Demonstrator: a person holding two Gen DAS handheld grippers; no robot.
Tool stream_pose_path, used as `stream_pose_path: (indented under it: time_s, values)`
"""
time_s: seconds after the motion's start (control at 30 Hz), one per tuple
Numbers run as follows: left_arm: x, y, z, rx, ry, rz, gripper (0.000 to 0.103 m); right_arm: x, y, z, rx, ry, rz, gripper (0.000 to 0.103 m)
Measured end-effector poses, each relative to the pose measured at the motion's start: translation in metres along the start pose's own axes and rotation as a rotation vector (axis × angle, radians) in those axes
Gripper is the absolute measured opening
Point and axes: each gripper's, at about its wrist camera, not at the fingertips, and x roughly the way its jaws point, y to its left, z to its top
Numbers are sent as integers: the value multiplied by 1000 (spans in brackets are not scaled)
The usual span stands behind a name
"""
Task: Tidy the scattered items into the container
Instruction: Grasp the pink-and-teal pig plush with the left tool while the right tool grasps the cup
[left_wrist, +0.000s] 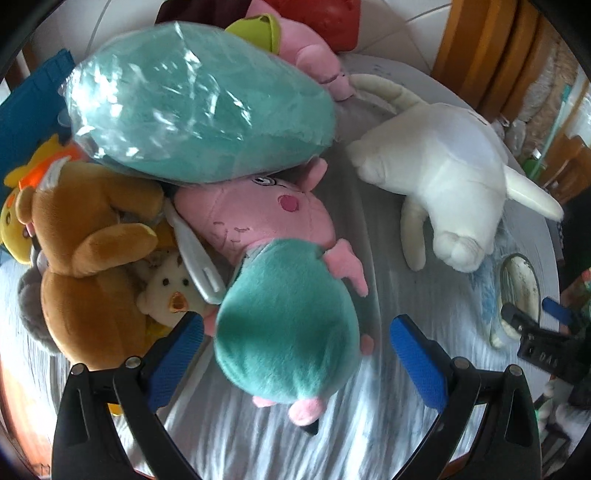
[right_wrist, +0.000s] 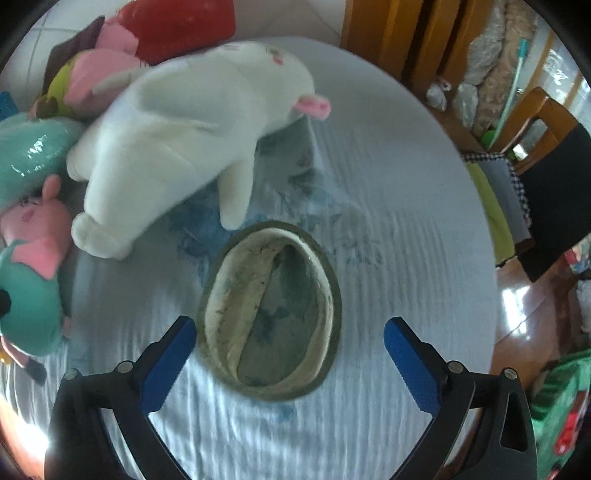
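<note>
Hand-held gripper (right_wrist: 290, 332) wide over hat (right_wrist: 269, 310)

Round table (right_wrist: 406, 206) – pale cloth, wooden chair (right_wrist: 546, 122), perhaps a broom (right_wrist: 511, 92)

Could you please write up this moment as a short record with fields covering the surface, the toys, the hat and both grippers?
surface: round table under a pale wrinkled cloth
left gripper: open, straddling the pig toy in a teal dress, not pressing on it
right gripper: open, above the upturned hat
white plush: lying on the cloth beyond the hat
wrapped teal plush: piled over the pig's head
brown bear: heaped at the left with smaller toys
container: cannot tell which item it is
</note>
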Motion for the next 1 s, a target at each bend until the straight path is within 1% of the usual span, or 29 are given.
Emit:
stream_pose_path:
  time_s: [0.1, 0.23, 0.3, 0.37, 0.47, 0.57, 0.63, 0.67, 0.83, 1.0]
  values:
    - [9, -1, 6, -18, 16, 19, 103, 7, 1, 3, -19, 17, 33, 103]
    - [24, 3, 10, -26, 51, 89, 103, 13, 6, 6, -42, 34, 44, 103]
    - [33, 7, 11, -35, 77, 106, 103, 19, 8, 9, -53, 45, 43, 103]
    - [38, 9, 10, -37, 83, 101, 103, 23, 10, 9, -55, 51, 50, 103]
    - [42, 5, 10, -16, 82, 119, 103, 31, 10, 10, -54, 65, 43, 103]
    - [47, 2, 8, -6, 96, 118, 102, 33, 8, 12, -46, 67, 48, 103]
    - [54, 1, 4, -3, 121, 106, 93, 34, 8, 13, -41, 71, 53, 103]
    - [57, 1, 2, 0, 129, 108, 93, 35, 7, 12, -40, 73, 53, 103]
    - [59, -1, -3, 40, 106, 133, 89, 42, 6, 10, -28, 88, 58, 103]
    - [56, 2, -8, 39, 95, 131, 88, 43, 10, 10, -33, 86, 64, 103]
